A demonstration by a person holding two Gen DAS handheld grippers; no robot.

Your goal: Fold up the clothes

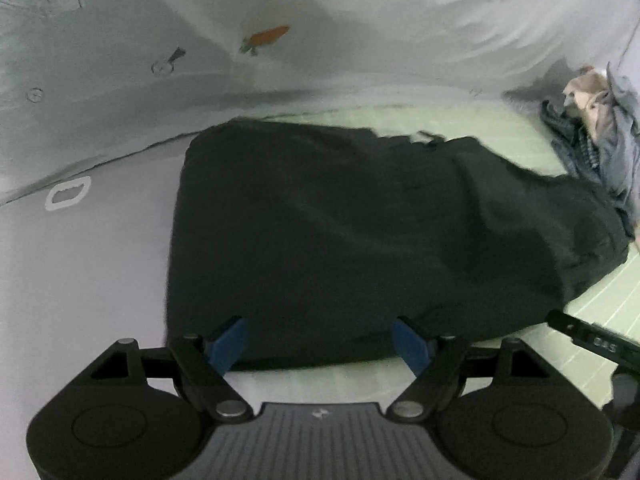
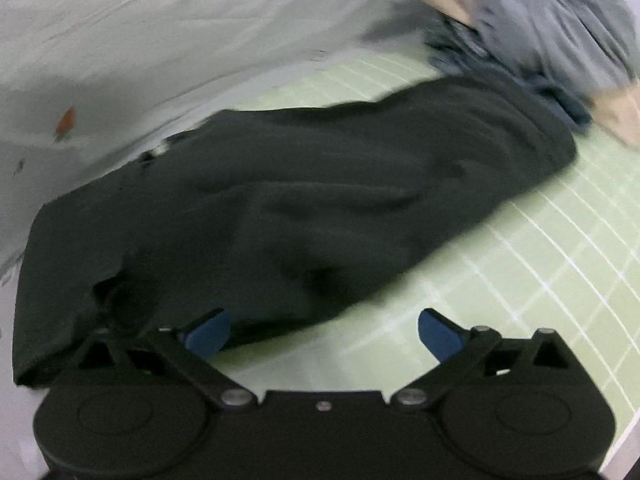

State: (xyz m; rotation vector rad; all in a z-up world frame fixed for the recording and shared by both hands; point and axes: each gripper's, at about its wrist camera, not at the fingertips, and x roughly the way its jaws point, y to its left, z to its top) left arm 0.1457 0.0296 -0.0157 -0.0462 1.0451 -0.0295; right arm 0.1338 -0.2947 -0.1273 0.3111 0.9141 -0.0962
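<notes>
Both grippers' fingers [image 1: 230, 344] [image 2: 440, 338] spread empty at the dark garment's [image 1: 360, 232] near edge, green mat [image 2: 520, 260] alongside.

Black garment [image 1: 360, 232], plain and unpatterned. Pale green mat [image 2: 540, 264] ruled with a white grid. Light grey sheet [image 1: 320, 20] printed with an orange carrot motif [image 1: 266, 38]. Heap of clothes [image 1: 600, 136] in blue-grey and beige. Each gripper black with blue pads [image 1: 226, 344].

A pale green gridded mat [image 1: 500, 128] is lying over a grey sheet [image 1: 80, 264]. Behind, a wrinkled printed sheet [image 1: 320, 40] is rising along the mat's far edge.
</notes>
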